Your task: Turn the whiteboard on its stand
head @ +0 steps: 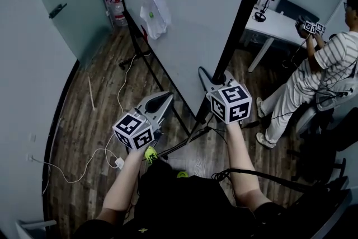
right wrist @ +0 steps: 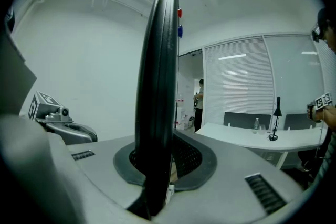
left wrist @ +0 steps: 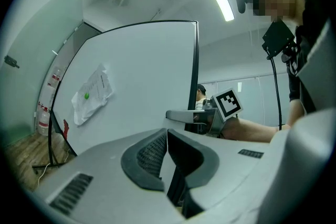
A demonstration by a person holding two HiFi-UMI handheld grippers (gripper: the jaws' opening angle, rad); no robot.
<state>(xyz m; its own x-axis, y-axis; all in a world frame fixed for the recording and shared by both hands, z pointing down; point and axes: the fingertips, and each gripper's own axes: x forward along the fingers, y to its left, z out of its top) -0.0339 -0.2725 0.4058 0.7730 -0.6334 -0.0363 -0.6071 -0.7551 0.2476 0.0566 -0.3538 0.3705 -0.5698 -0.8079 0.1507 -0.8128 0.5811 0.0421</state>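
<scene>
The whiteboard (head: pixel 196 8) stands tilted on its black stand (head: pixel 137 45), and a crumpled paper sheet (head: pixel 155 11) is pinned to it with a green magnet. My right gripper (head: pixel 219 80) is shut on the board's black side frame (right wrist: pixel 157 86), which runs up between its pads (right wrist: pixel 189 157). My left gripper (head: pixel 162 99) hangs just in front of the board's lower edge, with its jaws together and nothing between them (left wrist: pixel 167 134). The left gripper view faces the white surface (left wrist: pixel 142 86) and also takes in the right gripper (left wrist: pixel 199 115) on the frame.
A person in a striped shirt (head: pixel 330 59) stands at the right holding grippers, beside a white desk (head: pixel 274 28) with a black lamp (head: pixel 267 0). Cables (head: pixel 84 165) trail over the wooden floor. A glass door (head: pixel 56 8) is at the left, and black chairs (head: pixel 330 143) stand at the right.
</scene>
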